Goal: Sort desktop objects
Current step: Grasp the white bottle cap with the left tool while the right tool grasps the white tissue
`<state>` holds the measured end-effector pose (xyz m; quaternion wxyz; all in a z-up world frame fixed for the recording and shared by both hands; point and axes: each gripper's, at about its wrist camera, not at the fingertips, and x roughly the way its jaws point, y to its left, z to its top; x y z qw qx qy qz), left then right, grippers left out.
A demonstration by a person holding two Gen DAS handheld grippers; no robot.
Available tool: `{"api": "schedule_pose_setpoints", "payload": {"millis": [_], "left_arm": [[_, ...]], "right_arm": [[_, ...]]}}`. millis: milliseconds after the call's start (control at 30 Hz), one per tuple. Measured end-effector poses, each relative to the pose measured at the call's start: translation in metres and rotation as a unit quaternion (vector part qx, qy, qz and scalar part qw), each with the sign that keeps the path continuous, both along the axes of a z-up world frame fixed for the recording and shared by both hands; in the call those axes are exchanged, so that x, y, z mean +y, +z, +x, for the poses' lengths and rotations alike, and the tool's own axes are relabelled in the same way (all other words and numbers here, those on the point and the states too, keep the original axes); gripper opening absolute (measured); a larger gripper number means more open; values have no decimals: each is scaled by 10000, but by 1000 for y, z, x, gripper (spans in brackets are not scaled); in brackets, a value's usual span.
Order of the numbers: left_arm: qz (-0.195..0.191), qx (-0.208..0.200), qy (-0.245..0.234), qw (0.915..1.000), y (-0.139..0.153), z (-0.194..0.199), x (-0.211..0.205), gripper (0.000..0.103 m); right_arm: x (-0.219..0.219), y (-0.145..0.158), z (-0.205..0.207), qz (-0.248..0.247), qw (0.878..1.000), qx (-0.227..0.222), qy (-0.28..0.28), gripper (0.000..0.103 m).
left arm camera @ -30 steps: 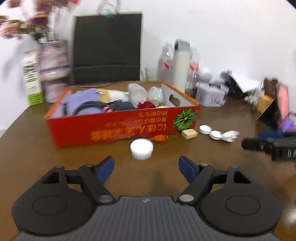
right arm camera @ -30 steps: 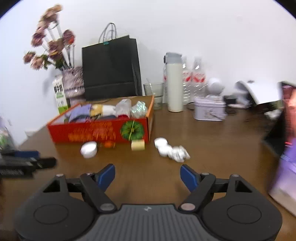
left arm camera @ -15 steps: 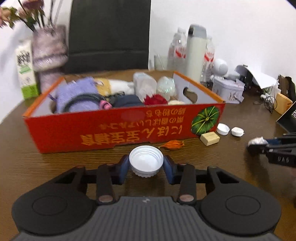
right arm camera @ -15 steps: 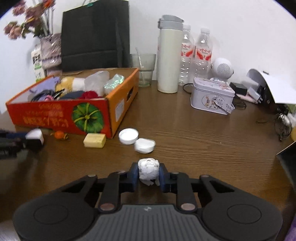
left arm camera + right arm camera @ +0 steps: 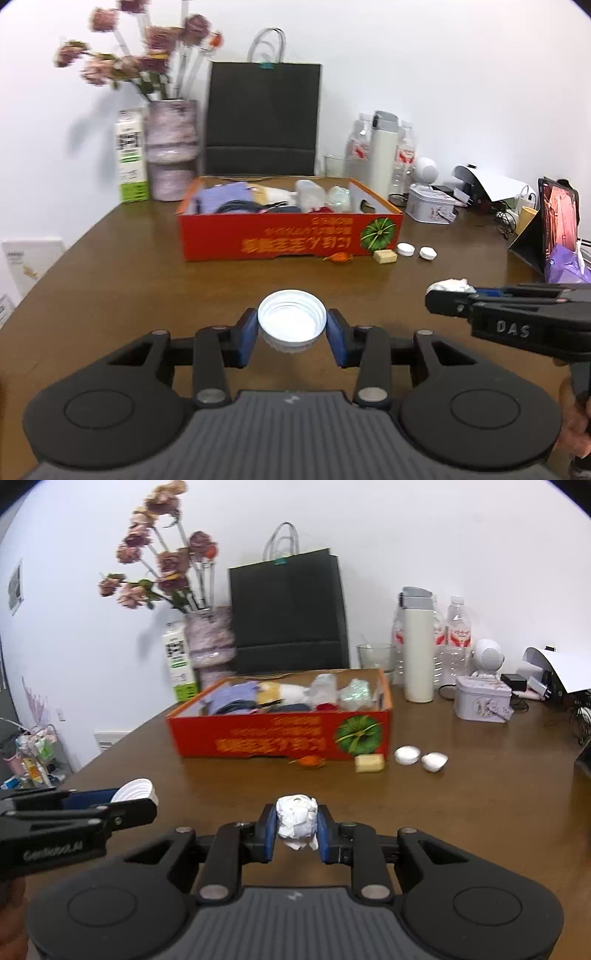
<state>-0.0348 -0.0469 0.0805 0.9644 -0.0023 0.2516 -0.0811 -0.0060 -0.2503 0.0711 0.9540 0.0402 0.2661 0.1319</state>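
The right gripper (image 5: 439,295) has "DAS" in pale letters on its black side. The left gripper (image 5: 147,805) bears a blurred brand, perhaps "GenRobot.AI". The red box (image 5: 258,738) carries upside-down yellow East Asian characters beside a green pumpkin picture; the carton (image 5: 179,661) has print too small to read.

Bright, even room light is washing the white wall, and soft shadows are falling behind the dried pink flowers (image 5: 162,568). Fisheye distortion is bending the edges and darkening the corners. Motion blur is smearing the flowers and the red cardboard box's lettering (image 5: 295,242).
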Motion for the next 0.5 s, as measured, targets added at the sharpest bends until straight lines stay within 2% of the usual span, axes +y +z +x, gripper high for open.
{"api": "schedule_pose_setpoints", "payload": {"millis": [167,267,500], "left_arm": [[29,-112,265,9996,-4,-51,22,41],[18,-103,244,9996,-4,-66,28,41],[22,-374,199,9991,5,-76,24,41]], "right_arm": [[26,-6,-52,-326,9994,-97,97,21],[29,-8,-80,-183,9998,-20,110,21],[30,7,-93,-255,9994,-240,41,21]]}}
